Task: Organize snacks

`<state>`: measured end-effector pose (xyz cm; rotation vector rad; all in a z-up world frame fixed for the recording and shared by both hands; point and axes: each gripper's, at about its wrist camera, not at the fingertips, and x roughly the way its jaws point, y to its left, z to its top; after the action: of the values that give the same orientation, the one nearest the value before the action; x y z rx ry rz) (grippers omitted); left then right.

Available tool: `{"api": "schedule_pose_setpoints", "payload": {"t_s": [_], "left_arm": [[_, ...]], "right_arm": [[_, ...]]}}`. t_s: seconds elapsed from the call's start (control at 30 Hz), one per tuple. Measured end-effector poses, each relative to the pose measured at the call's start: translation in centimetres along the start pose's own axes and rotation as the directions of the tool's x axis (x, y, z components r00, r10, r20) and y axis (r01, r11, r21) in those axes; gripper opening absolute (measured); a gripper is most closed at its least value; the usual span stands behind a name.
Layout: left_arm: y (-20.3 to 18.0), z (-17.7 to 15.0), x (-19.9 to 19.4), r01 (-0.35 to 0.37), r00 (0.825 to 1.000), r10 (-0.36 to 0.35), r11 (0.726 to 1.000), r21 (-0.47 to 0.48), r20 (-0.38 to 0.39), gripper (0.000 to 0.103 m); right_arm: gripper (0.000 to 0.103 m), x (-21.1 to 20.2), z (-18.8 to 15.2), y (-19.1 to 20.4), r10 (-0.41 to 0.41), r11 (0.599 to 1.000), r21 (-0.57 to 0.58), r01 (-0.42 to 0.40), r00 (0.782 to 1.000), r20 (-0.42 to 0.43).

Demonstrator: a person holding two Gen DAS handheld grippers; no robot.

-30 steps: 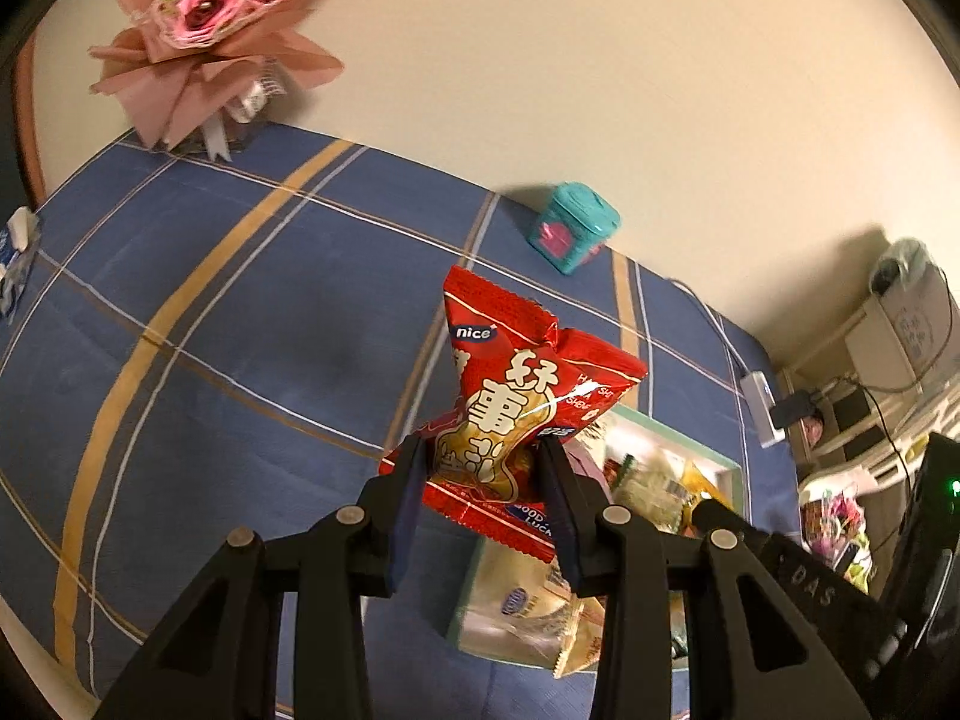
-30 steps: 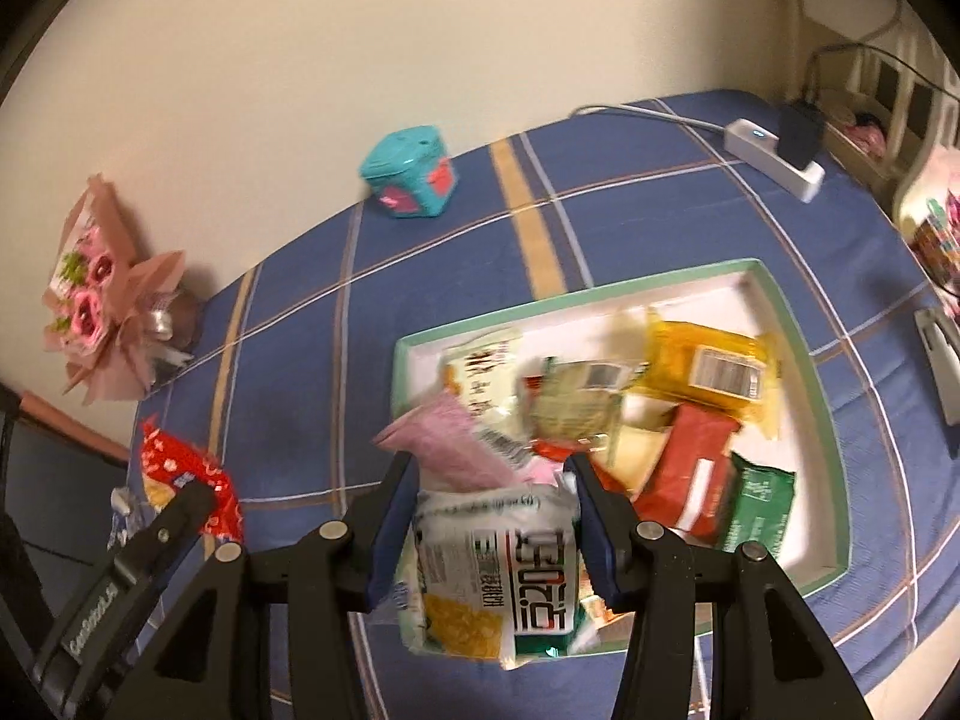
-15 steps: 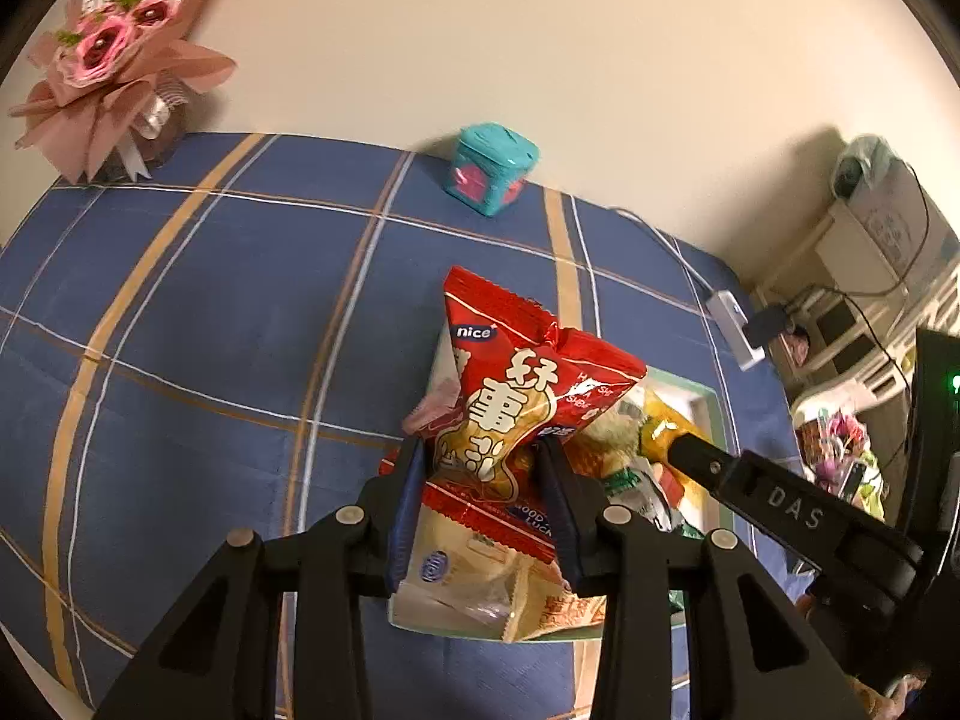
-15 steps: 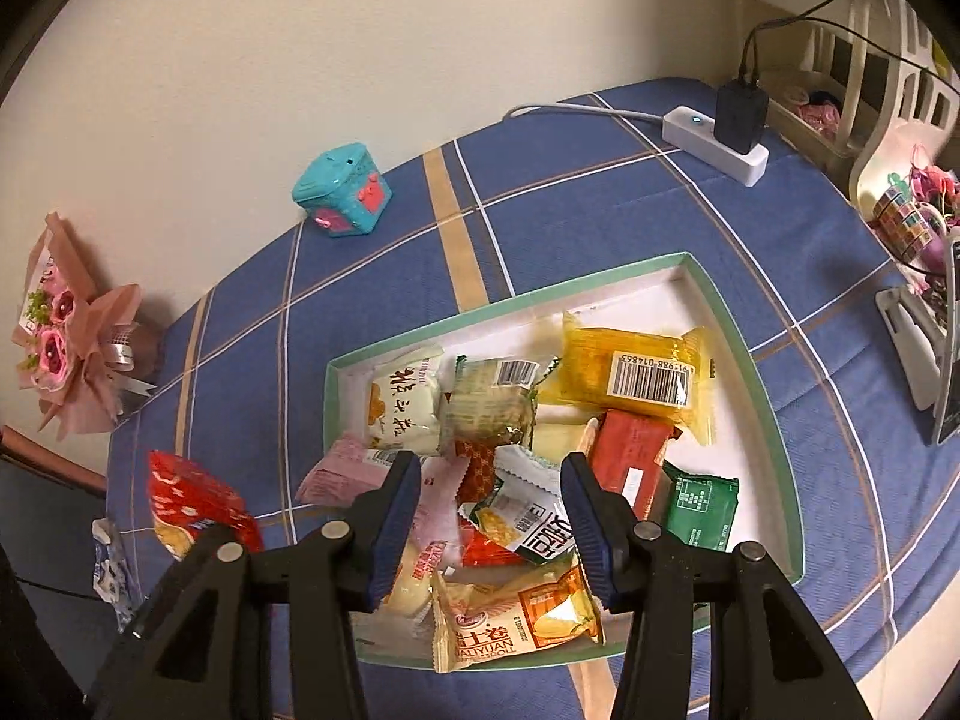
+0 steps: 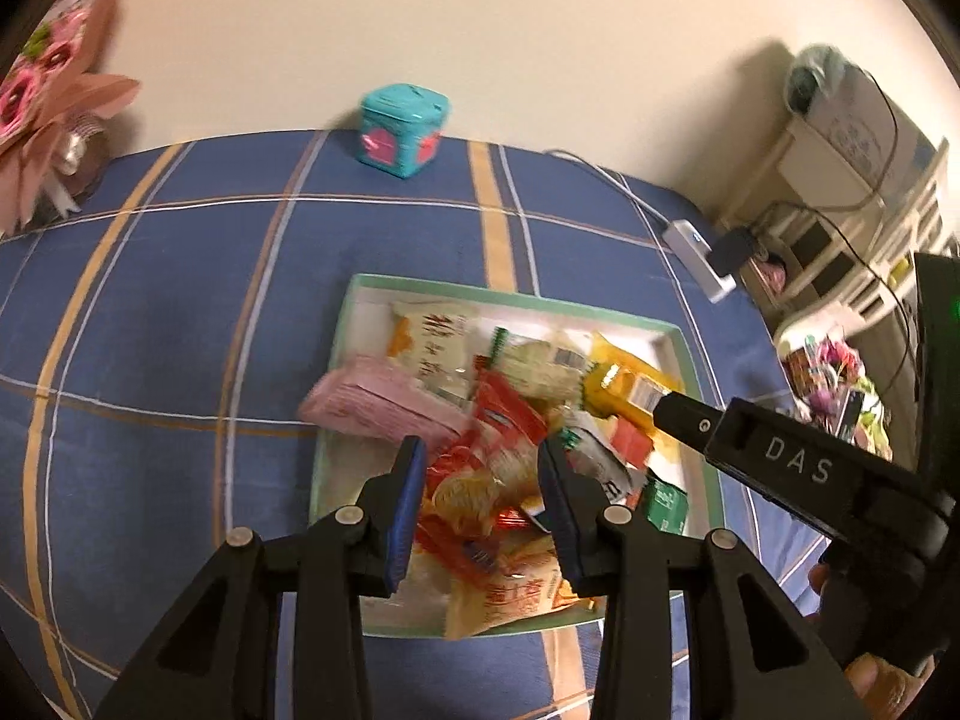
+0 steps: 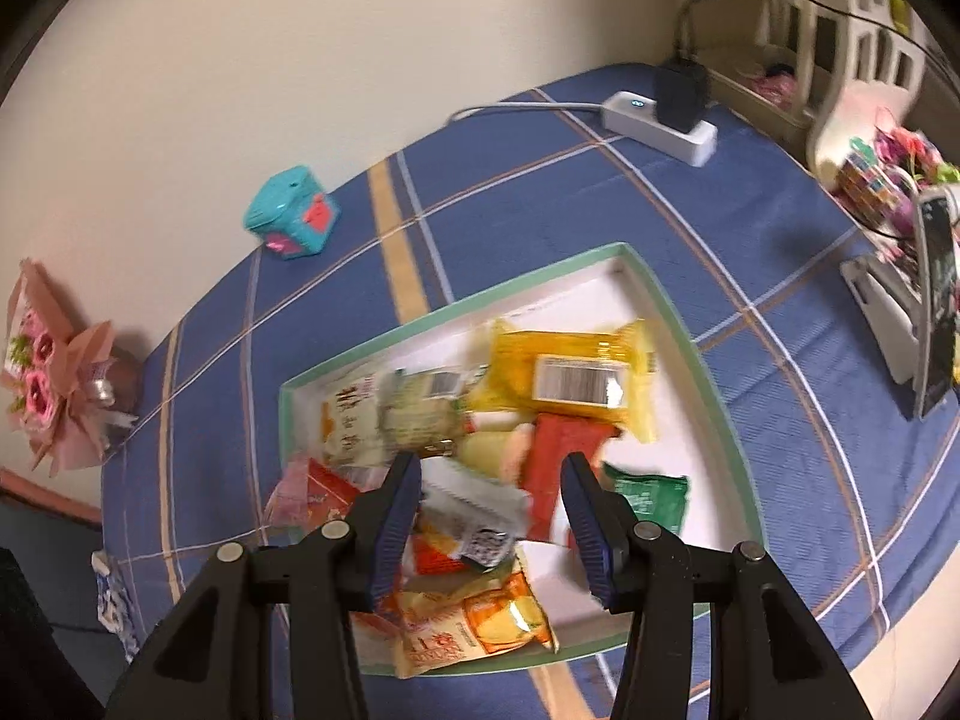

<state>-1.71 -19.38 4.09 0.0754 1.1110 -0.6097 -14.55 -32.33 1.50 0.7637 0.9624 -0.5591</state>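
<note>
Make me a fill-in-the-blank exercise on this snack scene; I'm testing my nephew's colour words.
1. The snacks lie in a tray with a ___ rim.
2. The left gripper is shut on a ___ packet.
3. The barcode wrapper, lying with its label face up, is ___.
4. The power strip lies on a checked tablecloth that is mostly ___.
Missing words: green, red, yellow, blue.

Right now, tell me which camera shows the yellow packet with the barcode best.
The right wrist view: the yellow packet lies fully in sight in the tray. In the left wrist view, other snacks and the right gripper's finger hide much of it.
</note>
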Motion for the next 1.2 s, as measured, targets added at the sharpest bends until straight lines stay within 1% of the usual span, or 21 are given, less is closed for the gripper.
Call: {"api": "schedule_pose_setpoints", "payload": {"t_s": [0.2, 0.33, 0.53, 0.67, 0.87, 1.03, 1.2], "left_arm": [[-1.5, -0.4, 1.0, -0.015, 0.999, 0.016, 0.999, 0.046, -0.029, 0.04], [-1.3, -0.4, 1.0, -0.028, 0.999, 0.029, 0.999, 0.035, -0.028, 0.04], [0.8, 0.2, 0.4, -0.05, 0.999, 0.05, 0.998, -0.038, -0.01, 0.04], [2.8, 0.6, 0.2, -0.091, 0.996, 0.091, 0.991, -0.099, -0.006, 0.04], [6.0, 1.2, -0.5, -0.137, 0.99, 0.141, 0.972, -0.19, 0.009, 0.041], [8.2, 1.5, -0.8, -0.178, 0.983, 0.185, 0.953, -0.245, 0.008, 0.045], [9.9, 1.5, -0.7, -0.184, 0.982, 0.191, 0.938, -0.293, -0.004, 0.046]], "right_arm": [[0.052, 0.1, 0.2, -1.1, 0.004, 1.0, 0.014, -0.004, 1.0, -0.005], [0.052, 0.2, 0.1, -1.0, 0.008, 1.0, 0.012, -0.007, 1.0, -0.009], [0.052, 0.6, -0.1, -0.5, 0.008, 1.0, -0.002, -0.008, 1.0, -0.02], [0.051, 1.0, -0.3, 0.3, 0.003, 1.0, -0.025, -0.004, 0.999, -0.032], [0.052, 1.4, -0.8, 1.8, -0.005, 0.998, -0.071, 0.002, 0.999, -0.043], [0.052, 1.5, -1.1, 2.9, -0.006, 0.994, -0.108, 0.002, 0.999, -0.041], [0.052, 1.5, -1.4, 3.8, -0.007, 0.991, -0.136, 0.001, 0.999, -0.038]]}}
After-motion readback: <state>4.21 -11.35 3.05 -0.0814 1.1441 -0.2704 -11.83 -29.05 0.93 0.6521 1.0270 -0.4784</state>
